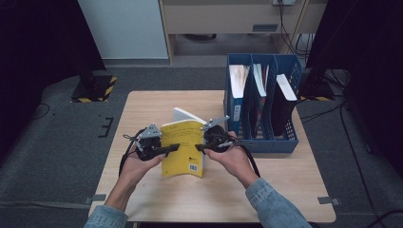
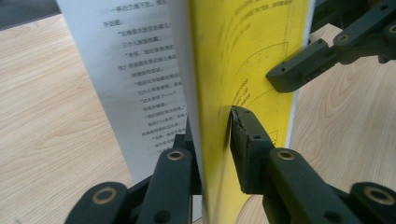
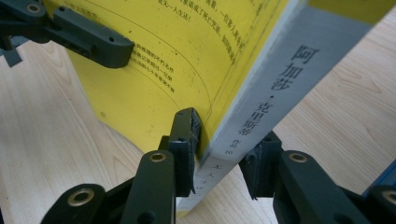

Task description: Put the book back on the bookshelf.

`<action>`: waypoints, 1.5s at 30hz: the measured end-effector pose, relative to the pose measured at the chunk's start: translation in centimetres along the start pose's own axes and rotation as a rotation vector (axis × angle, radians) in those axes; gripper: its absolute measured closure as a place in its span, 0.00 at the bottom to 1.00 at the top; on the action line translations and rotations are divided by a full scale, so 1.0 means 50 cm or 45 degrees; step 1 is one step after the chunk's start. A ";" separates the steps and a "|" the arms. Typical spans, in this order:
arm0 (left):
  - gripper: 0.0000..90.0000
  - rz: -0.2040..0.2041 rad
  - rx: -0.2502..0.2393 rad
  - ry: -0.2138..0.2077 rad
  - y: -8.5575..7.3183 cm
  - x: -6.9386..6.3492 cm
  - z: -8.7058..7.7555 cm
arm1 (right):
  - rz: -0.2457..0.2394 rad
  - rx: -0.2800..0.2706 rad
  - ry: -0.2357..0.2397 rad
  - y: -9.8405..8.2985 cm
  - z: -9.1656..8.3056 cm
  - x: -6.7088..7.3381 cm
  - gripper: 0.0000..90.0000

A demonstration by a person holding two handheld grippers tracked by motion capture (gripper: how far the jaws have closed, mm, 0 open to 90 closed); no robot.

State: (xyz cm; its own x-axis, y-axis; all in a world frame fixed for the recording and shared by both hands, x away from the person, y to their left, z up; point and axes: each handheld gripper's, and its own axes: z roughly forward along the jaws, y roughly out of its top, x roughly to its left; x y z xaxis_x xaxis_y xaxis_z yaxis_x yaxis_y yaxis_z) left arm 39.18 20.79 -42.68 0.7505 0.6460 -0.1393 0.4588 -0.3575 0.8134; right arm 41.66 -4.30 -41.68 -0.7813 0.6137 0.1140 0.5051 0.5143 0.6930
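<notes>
Book: yellow paperback is held above bench.
Left gripper: jaws clamped on yellow cover.
Right gripper: jaws clamped at spine.

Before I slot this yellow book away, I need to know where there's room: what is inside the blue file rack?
The blue file rack has three compartments, each holding upright books or folders with pale top edges. Its walls hide their lower parts, and any spare room cannot be judged.

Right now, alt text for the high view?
A person holds a yellow book above a wooden table, the left hand-held gripper and right hand-held gripper clamped on its opposite edges. A blue file rack with books stands to the right.
</notes>
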 end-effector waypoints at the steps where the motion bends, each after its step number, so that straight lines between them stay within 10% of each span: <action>1: 0.84 0.000 -0.001 0.000 -0.002 0.001 -0.001 | -0.009 -0.003 0.002 -0.001 0.000 0.001 0.76; 29: 0.80 -0.048 -0.014 0.013 -0.050 0.002 -0.052 | -0.146 0.010 -0.001 -0.005 -0.014 0.036 0.77; 45: 0.95 -0.032 0.044 0.055 0.007 0.053 -0.012 | -0.106 -0.023 -0.028 0.045 0.011 -0.016 0.78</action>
State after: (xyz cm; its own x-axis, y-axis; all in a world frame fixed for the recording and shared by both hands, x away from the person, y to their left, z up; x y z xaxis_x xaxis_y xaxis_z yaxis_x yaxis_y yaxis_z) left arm 41.06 22.79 -42.45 0.7178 0.6832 -0.1343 0.4937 -0.3634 0.7901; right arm 43.63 -3.33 -40.61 -0.8121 0.5821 0.0401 0.4320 0.5536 0.7120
